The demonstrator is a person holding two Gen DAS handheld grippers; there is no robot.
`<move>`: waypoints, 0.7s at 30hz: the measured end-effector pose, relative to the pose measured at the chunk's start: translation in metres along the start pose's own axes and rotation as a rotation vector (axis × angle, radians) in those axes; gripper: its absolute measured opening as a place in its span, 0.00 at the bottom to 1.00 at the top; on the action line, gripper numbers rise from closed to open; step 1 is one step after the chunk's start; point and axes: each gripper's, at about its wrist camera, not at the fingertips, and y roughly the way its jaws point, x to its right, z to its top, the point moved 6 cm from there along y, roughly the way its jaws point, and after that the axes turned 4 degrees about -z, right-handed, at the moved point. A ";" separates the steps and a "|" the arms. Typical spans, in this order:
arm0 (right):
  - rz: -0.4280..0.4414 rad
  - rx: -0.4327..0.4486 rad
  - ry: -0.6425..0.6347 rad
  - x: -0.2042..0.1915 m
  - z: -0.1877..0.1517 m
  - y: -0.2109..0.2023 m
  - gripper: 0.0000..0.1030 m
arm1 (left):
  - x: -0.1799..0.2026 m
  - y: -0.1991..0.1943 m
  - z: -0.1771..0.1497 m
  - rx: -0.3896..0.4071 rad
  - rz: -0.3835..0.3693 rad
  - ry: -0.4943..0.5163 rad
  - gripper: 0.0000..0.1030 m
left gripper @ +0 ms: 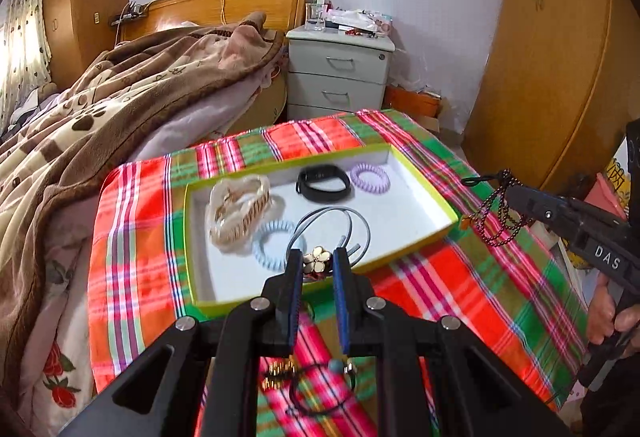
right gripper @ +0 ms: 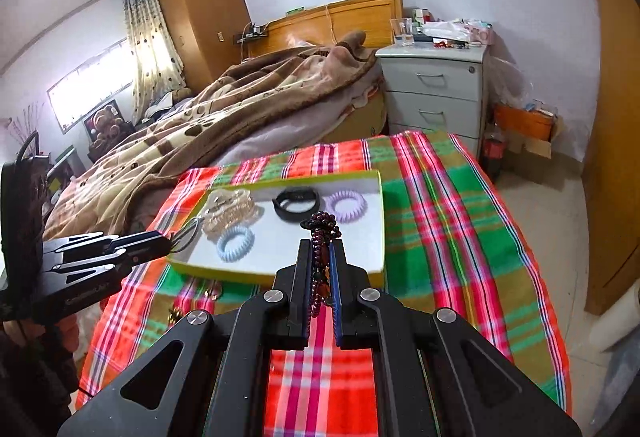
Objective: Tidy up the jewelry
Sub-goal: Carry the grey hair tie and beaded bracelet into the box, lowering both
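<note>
A white box with a lime rim [left gripper: 420,173] [right gripper: 382,221] lies on the plaid cloth. It holds a beige bracelet bundle [left gripper: 236,213], a black wristband [left gripper: 324,183], a purple coil tie [left gripper: 370,177], a blue coil tie [left gripper: 276,243] and a grey hoop [left gripper: 360,217]. My left gripper [left gripper: 317,257] is shut on a cream flower piece [left gripper: 317,260] over the box's near edge. My right gripper [right gripper: 321,249] is shut on a dark purple bead strand [right gripper: 320,227] at the box's near right side; the strand also shows dangling in the left wrist view [left gripper: 498,213].
A gold bead charm [left gripper: 276,373] and a black cord bracelet [left gripper: 316,389] lie on the cloth [left gripper: 460,297] under my left gripper. A bed with a brown blanket [left gripper: 120,97] is at the left. A grey drawer unit [left gripper: 340,73] stands behind the table.
</note>
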 end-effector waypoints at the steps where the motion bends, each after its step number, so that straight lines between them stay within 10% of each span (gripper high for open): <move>1: 0.000 -0.004 0.002 0.001 0.003 0.005 0.08 | -0.001 0.003 0.004 0.001 0.000 0.000 0.15; 21: 0.102 -0.196 0.025 0.008 0.005 0.109 0.08 | 0.002 0.096 0.030 -0.093 -0.028 -0.033 0.15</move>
